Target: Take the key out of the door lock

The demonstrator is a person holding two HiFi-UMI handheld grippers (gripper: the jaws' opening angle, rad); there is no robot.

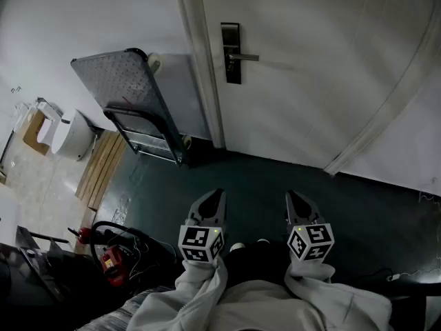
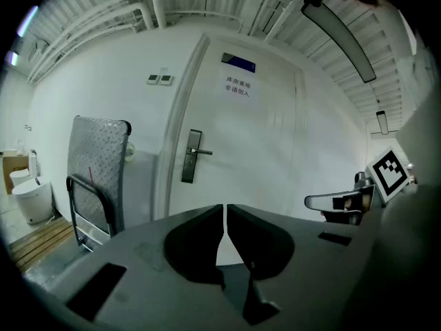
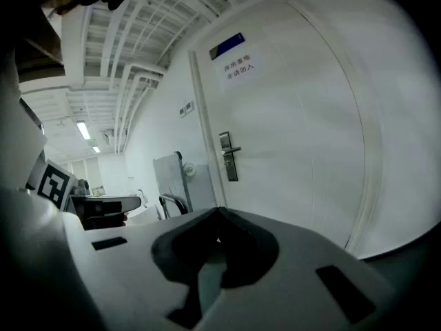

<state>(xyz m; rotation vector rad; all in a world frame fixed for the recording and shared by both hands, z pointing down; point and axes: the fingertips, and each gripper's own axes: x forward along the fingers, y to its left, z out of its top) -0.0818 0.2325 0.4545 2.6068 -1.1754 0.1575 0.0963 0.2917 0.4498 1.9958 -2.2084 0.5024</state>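
The left gripper (image 1: 216,194) is closed, its two dark jaws meeting tip to tip with nothing between them. The right gripper (image 1: 292,196) is closed and empty as well. Both are held low and close to the person's body, side by side and pointing forward over the dark floor (image 1: 262,178). That looks like a resting carry, since nothing is within reach yet.

Ahead stands the white door (image 1: 317,61), shut in its frame. The black lock plate (image 1: 231,52) sits near its left edge, with the lever handle (image 1: 245,57) sticking out to the right. The key should be in that plate below the handle, but it is too small to make out in any view.

The lock is well apart from both grippers, so the task seems not yet begun. A walk up to the door would have to come first. A folded platform trolley (image 1: 127,92) leans on the wall (image 1: 83,19) left of the door frame, clear of the way to the lock.
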